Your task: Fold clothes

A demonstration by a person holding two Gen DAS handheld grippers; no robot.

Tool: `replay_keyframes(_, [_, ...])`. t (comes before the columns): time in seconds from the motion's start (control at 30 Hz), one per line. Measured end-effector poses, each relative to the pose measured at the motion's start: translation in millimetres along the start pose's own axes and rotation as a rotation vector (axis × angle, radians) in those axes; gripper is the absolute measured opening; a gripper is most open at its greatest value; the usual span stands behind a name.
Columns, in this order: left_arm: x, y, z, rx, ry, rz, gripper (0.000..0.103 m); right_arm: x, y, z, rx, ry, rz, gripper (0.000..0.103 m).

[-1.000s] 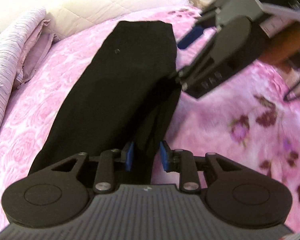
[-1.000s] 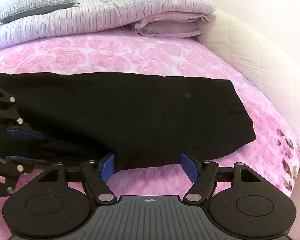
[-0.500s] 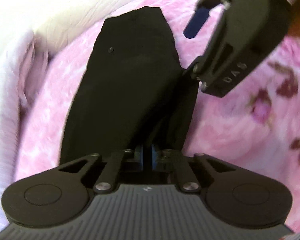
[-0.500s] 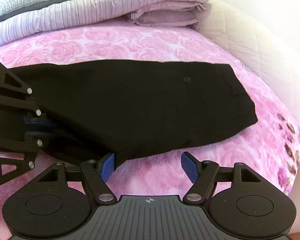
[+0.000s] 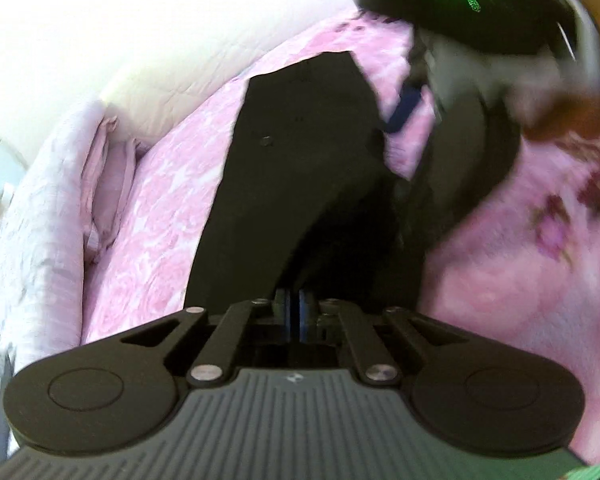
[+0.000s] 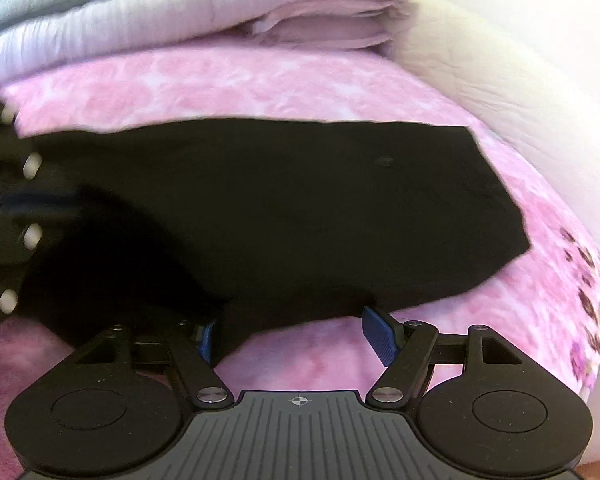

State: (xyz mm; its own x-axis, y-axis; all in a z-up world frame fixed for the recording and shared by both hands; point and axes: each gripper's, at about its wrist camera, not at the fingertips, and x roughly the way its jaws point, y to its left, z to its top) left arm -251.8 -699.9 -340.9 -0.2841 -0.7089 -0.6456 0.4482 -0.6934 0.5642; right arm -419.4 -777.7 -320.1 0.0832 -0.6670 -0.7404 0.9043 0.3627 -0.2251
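Black trousers (image 5: pixel 300 168) lie lengthwise on the pink floral bedspread (image 5: pixel 152 216); they also show in the right wrist view (image 6: pixel 300 208), with a small button near the waist end. My left gripper (image 5: pixel 295 312) is shut on the trousers' near end and lifts the cloth. My right gripper (image 6: pixel 296 336) is open at the trousers' near edge, with the cloth edge between its blue pads (image 6: pixel 378 336). The right gripper shows blurred in the left wrist view (image 5: pixel 452 152). The left gripper shows at the left edge of the right wrist view (image 6: pixel 8 220).
Folded lilac and pink bedding (image 6: pixel 220 12) is stacked along the far side of the bed. A cream quilted headboard (image 6: pixel 480 80) borders the bed on the right. The bedspread's dark flower prints (image 5: pixel 560 216) mark its outer side.
My left gripper closed on the trousers' end and raised it. My right gripper moved in until the trousers' edge came between its open fingers.
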Motion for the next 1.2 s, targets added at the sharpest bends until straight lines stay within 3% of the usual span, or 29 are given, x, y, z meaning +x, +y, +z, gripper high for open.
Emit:
replay_keyframes(0.17, [-8, -18, -9, 0.081, 0.003, -0.019, 0.005, -5, -9, -27, 0.075, 0.057, 0.000, 0.071])
replay_keyframes(0.3, [-14, -33, -17, 0.146, 0.006, -0.034, 0.008, 2, -14, -22, 0.124, 0.087, 0.019, 0.071])
replay_keyframes(0.63, [-79, 4, -74, -0.175, 0.146, 0.057, 0.012, -55, -8, -27, -0.044, 0.111, 0.168, 0.071])
replay_keyframes(0.87, [-73, 80, -115, -0.407, 0.263, 0.155, 0.023, -76, -30, 1, -0.115, 0.070, 0.149, 0.071])
replay_keyframes(1.0, [-46, 135, -122, -0.525, 0.300, 0.161, 0.024, -46, -67, 41, -0.250, 0.007, 0.150, 0.071])
replay_keyframes(1.2, [14, 173, -118, -0.624, 0.321, 0.078, 0.027, 67, -158, 120, -0.294, -0.036, 0.133, 0.071])
